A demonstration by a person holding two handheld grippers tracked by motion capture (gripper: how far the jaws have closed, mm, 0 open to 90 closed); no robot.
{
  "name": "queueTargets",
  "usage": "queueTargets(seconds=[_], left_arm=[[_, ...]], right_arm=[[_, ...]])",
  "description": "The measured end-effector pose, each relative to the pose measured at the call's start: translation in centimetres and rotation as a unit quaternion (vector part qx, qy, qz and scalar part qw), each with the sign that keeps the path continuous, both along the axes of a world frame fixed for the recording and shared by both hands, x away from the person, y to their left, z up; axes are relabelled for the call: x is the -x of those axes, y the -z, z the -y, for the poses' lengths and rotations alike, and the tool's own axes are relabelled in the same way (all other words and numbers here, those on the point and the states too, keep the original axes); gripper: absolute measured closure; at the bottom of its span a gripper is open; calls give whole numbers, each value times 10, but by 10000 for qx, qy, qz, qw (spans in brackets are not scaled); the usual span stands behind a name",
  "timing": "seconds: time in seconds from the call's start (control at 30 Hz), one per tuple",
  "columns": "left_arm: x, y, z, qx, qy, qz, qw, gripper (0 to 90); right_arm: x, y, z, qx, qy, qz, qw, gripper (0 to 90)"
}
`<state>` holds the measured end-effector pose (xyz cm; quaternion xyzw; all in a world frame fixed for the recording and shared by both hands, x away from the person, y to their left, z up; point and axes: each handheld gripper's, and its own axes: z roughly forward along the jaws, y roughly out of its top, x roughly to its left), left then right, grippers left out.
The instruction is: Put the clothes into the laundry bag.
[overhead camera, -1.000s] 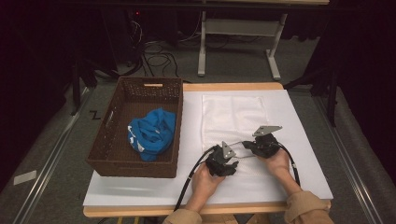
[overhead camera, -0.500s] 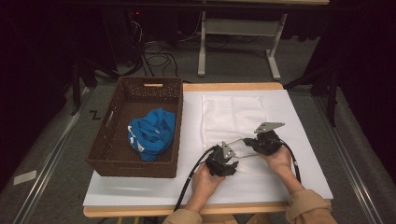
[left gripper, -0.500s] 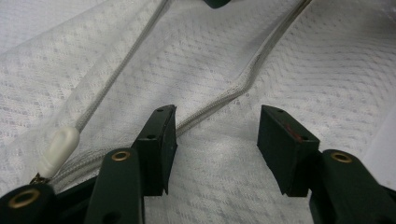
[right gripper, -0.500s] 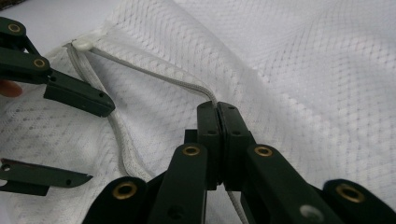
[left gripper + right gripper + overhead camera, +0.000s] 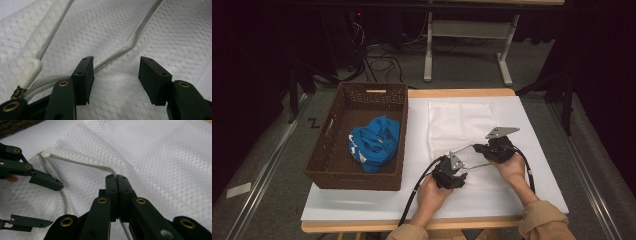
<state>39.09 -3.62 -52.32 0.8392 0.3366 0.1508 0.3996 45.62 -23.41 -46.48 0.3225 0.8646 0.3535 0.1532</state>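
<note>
My right tool (image 5: 116, 178) is clenched on the drawstring (image 5: 82, 162) of the white mesh bag (image 5: 462, 125), its two jaws pressed flat together with the cord pinched between them near its bend. From that pinch the cord runs back to a white cord end (image 5: 46, 154) at the bag's gathered edge. My left tool (image 5: 115, 75) is released: its jaws stand apart over the mesh, with bare fabric between the pads (image 5: 85, 75) and nothing gripped. The drawstring passes just behind the left-hand pad, close against it, and a white stopper (image 5: 30, 71) lies on the cord beside that jaw.

From the high view, the mesh bag lies flat on the white table (image 5: 362, 205), just beside the brown wicker basket (image 5: 337, 165), which sits at the bag's left. Both of my tools rest on the near end of the bag, the left one (image 5: 448, 174) nearer the basket, the right one (image 5: 492, 149) on the side away from it. A crumpled blue cloth (image 5: 374, 142) lies inside the basket.
</note>
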Motion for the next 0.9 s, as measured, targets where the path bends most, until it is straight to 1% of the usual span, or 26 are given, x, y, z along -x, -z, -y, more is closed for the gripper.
queueTargets(seconds=[0.07, 0.13, 0.17, 0.2, 0.23, 0.37, 0.4, 0.47, 0.5, 0.57, 0.63, 0.73, 0.77, 0.87, 0.9], left_arm=[[0, 0, 0, -1, 1, 0, 10000, 461], [0, 0, 0, -2, 1, 0, 10000, 461], [0, 0, 0, -1, 0, 0, 10000, 461], [0, 0, 0, -2, 1, 0, 10000, 461], [0, 0, 0, -3, 1, 2, 10000, 461], [0, 0, 0, -4, 0, 0, 10000, 460], [0, 0, 0, -4, 0, 2, 10000, 460], [0, 0, 0, -4, -1, 2, 10000, 460], [0, 0, 0, -2, -1, -2, 10000, 460], [0, 0, 0, -3, -1, 1, 10000, 460], [0, 0, 0, -1, -2, -3, 10000, 460], [0, 0, 0, -3, 0, -1, 10000, 459], [0, 0, 0, -4, 6, -3, 10000, 459], [0, 0, 0, -4, 0, 0, 10000, 459], [0, 0, 0, -5, -1, 2, 10000, 459]], right_arm=[[-1, -3, 1, 22, -23, 44, 10000, 895], [-1, -5, 1, -64, 18, 9, 10000, 895], [-1, -6, 1, -41, 1, -5, 10000, 895], [-1, -7, 1, -39, -7, 30, 10000, 895], [-1, -8, 2, -45, 26, 6, 10000, 895], [-2, -12, 1, -25, -35, 90, 10000, 895], [-2, -13, 0, -31, -2, 50, 10000, 895], [-2, -15, -1, -45, -5, 90, 9999, 894], [-2, -16, -1, -14, -10, 74, 10000, 894], [-2, -18, -1, -38, -30, 128, 9999, 894], [-3, -18, -1, -43, -33, 96, 9999, 894], [-4, -19, -2, -45, -43, 120, 9999, 894], [-4, -20, -3, -71, -28, 84, 9999, 894], [-4, -23, -3, -50, -40, 99, 9999, 894], [-4, -24, -3, -83, -46, 103, 9999, 894]])
